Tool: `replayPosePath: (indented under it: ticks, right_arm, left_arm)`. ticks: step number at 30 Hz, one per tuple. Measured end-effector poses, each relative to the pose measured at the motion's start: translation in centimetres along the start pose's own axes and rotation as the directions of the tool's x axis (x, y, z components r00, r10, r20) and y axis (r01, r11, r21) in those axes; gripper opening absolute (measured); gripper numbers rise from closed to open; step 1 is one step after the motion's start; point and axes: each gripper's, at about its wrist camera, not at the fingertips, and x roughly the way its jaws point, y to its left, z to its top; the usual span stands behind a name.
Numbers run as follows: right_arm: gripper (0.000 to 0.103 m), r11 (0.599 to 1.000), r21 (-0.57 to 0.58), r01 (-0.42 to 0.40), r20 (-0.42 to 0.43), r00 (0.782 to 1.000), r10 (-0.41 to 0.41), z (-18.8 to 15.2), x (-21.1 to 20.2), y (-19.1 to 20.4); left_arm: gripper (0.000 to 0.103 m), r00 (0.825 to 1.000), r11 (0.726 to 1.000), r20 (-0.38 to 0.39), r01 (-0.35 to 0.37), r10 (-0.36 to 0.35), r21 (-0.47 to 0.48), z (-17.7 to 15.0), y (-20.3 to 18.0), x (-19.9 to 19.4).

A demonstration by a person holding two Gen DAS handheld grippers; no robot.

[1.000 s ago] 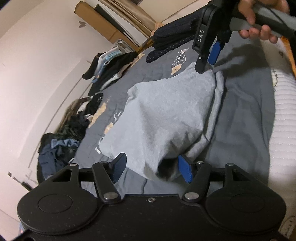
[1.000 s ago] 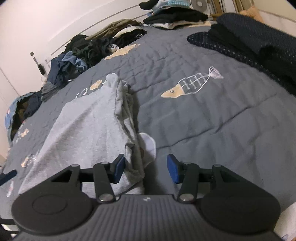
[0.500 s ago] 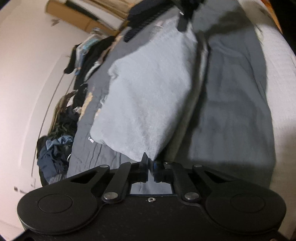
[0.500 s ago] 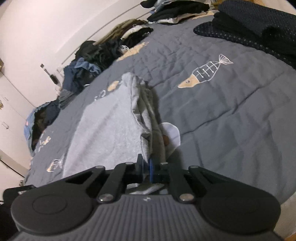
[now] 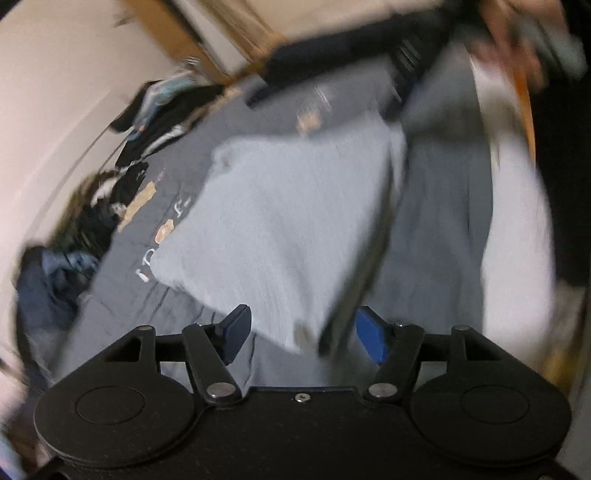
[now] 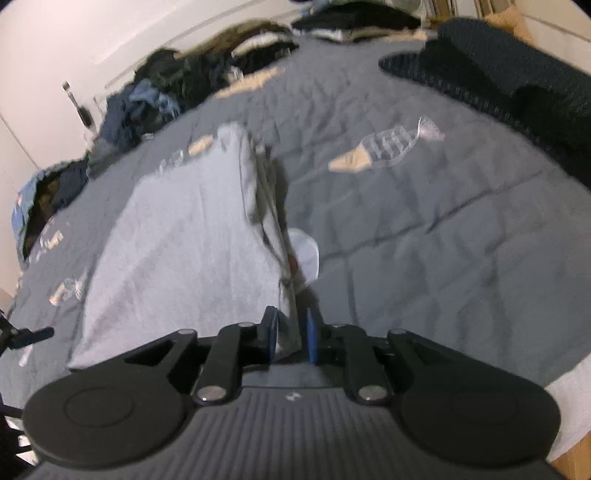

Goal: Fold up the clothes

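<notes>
Right gripper (image 6: 291, 334): blue-padded jaws nearly closed, narrow gap, folded light grey cotton garment (image 6: 192, 236) edge between pads. Garment lies on dark grey quilted fish-print bedspread (image 6: 424, 229). Dark clothes pile (image 6: 177, 81) far edge.

Grey quilted bedspread (image 6: 424, 229) with fish print (image 6: 384, 147). Dark knit fabric stacked at far right corner (image 6: 517, 77). Heap of dark and blue clothes (image 6: 147, 99) along the white wall (image 6: 55, 44). More dark garments at the far edge (image 6: 351, 18). Tan shape behind, possibly cardboard (image 5: 166, 40); too blurred to confirm.
</notes>
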Motion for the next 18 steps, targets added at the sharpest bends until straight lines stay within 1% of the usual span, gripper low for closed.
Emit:
replayPosePath:
  ticks: [1,2,3,4,5,6,7,10,13,15,17,18]
  right_arm:
    - [0.022,1.0,-0.01,0.002,0.031,1.0,-0.001,0.3,-0.7,0.2]
    - [0.028,1.0,-0.019,0.004,0.061,0.998,-0.002,0.5,-1.4,0.3]
    - [0.035,0.999,-0.034,-0.005,0.099,0.995,0.009,0.8,-1.8,0.7]
    - [0.036,0.999,-0.043,-0.012,0.096,0.995,0.016,0.9,-1.1,1.0]
    - [0.037,0.999,-0.051,-0.017,0.087,0.996,0.022,0.9,-0.2,1.2]
    - [0.038,0.998,-0.058,-0.023,0.078,0.997,0.028,1.0,0.6,1.5]
    - [0.038,0.997,-0.066,-0.029,0.069,0.997,0.034,1.0,1.4,1.8]
    - [0.038,0.995,-0.089,-0.047,0.041,0.998,0.051,1.1,3.9,2.5]
    - [0.038,0.992,-0.111,-0.066,0.013,0.998,0.068,1.2,6.4,3.3]
    - [0.037,0.992,-0.125,-0.009,-0.016,1.0,0.007,0.8,7.2,2.9]
    - [0.039,0.986,-0.155,0.064,-0.032,0.997,-0.07,0.4,7.4,2.3]
    - [0.042,0.984,-0.158,0.075,-0.033,0.996,-0.081,0.4,7.1,1.9]
  left_arm:
    - [0.063,0.999,0.996,0.044,0.024,-0.021,-0.08,0.1,1.1,-0.5]
    - [0.063,0.995,0.986,0.089,0.052,-0.038,-0.159,0.3,2.1,-0.9]
    - [0.062,0.99,0.968,0.134,0.082,-0.051,-0.236,0.4,3.2,-1.4]
    - [0.056,0.984,0.944,0.169,0.114,-0.063,-0.31,0.4,3.9,-1.4]
    - [0.045,0.978,0.917,0.194,0.141,-0.071,-0.374,0.4,4.5,-1.1]
    - [0.038,0.975,0.886,0.207,0.162,-0.077,-0.434,0.5,5.0,-0.5]
    - [0.026,0.972,0.851,0.219,0.184,-0.083,-0.491,0.5,5.5,0.1]
    - [0.024,0.966,0.746,0.229,0.239,-0.118,-0.622,0.2,6.8,2.4]
    - [0.024,0.97,0.681,0.188,0.244,-0.156,-0.69,-0.9,7.6,4.1]
    - [0.024,0.97,0.636,0.163,0.243,-0.183,-0.733,-1.7,8.1,5.3]
    - [0.024,0.968,0.587,0.139,0.239,-0.211,-0.773,-2.5,8.6,6.4]
    - [0.024,0.966,0.564,0.126,0.235,-0.225,-0.792,-2.9,8.8,7.0]
